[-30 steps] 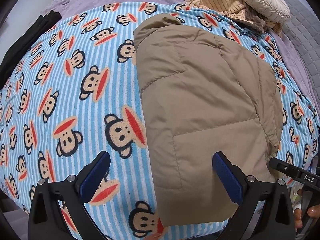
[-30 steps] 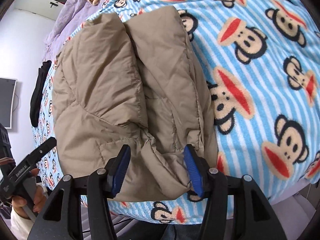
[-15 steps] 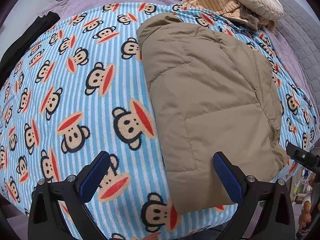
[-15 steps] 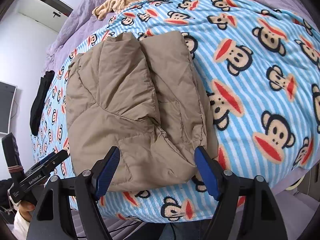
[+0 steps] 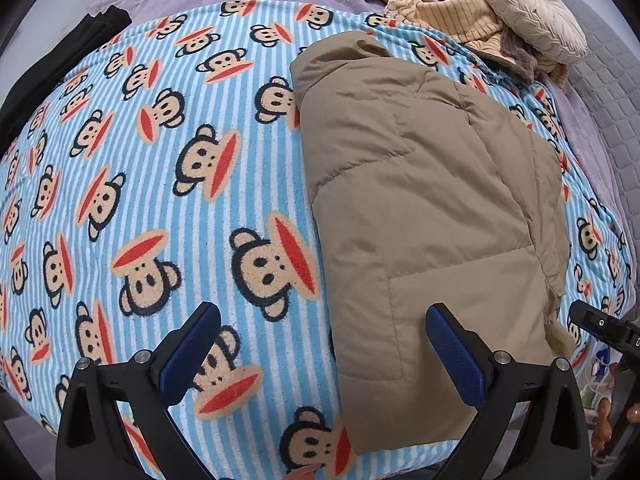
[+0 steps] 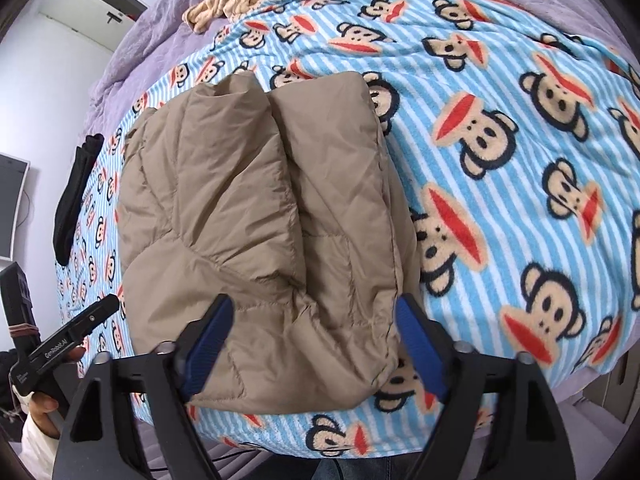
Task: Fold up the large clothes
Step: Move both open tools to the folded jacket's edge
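Right wrist view: left claw (image 6: 72, 332), seemingly marked "GenRobot.AI", gapes empty like right claw (image 6: 316, 344) near jacket (image 6: 256, 220).

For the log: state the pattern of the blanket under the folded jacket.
Light blue and white stripes with cartoon monkey faces, red mouths: blanket, clearest in the left wrist view.

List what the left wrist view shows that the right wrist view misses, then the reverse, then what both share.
Only the left wrist view: a round cream cushion on the pile of beige clothes, and the open left gripper.
Only the right wrist view: a monitor edge on the wall, and the open right gripper.
Both: the folded tan puffer jacket on the monkey-print blanket, and a black garment at the blanket's edge.
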Demonstrator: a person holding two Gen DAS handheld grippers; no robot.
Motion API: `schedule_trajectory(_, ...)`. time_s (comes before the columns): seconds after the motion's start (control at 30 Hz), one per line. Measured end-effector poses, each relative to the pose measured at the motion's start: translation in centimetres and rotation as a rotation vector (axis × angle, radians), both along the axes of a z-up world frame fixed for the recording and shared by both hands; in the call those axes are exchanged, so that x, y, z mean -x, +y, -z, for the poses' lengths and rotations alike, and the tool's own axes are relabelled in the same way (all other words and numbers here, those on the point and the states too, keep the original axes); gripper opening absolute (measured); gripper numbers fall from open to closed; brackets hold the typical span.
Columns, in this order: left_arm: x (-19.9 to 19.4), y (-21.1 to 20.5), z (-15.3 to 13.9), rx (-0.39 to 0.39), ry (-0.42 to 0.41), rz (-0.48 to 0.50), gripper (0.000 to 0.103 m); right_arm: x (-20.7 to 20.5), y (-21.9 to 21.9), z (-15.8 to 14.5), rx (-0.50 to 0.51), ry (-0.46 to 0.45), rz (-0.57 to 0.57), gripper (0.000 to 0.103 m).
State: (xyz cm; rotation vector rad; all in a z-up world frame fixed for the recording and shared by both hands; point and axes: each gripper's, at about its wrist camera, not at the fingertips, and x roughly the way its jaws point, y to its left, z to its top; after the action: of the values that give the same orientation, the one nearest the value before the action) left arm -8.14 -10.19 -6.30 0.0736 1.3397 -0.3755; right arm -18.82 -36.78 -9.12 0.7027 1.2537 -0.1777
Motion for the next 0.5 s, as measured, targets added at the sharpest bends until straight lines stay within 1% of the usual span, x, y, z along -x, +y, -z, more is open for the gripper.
schedule_trajectory(0.03,-0.2,-0.2,0.1,0.0,0.002,-0.002,0.102,-0.4,-0.4,0.1,-0.006,-0.001,-0.002,0.103)
schedule_trajectory(0.2,-1.3,-1.7,0.6,0.001,0.018,-0.01,0.102,-2.3,-2.5,0.5,-0.016,0.004,-0.033,0.103)
schedule_trajectory(0.3,-1.9,-2.4,0.9,0.016,0.025,-0.013,0.102,-3.3,-3.6,1.3,-0.045,0.012,-0.056,0.103)
schedule_trajectory(0.43,-2.9,-2.9,1.5,0.074,0.058,-0.004,0.102,-4.4,-4.0,1.7,-0.128,-0.008,-0.106,0.103)
schedule_trajectory(0.5,-3.5,-3.2,2.1,0.114,0.086,0.007,0.102,-5.3,-3.6,1.9,-0.142,-0.006,-0.149,0.103)
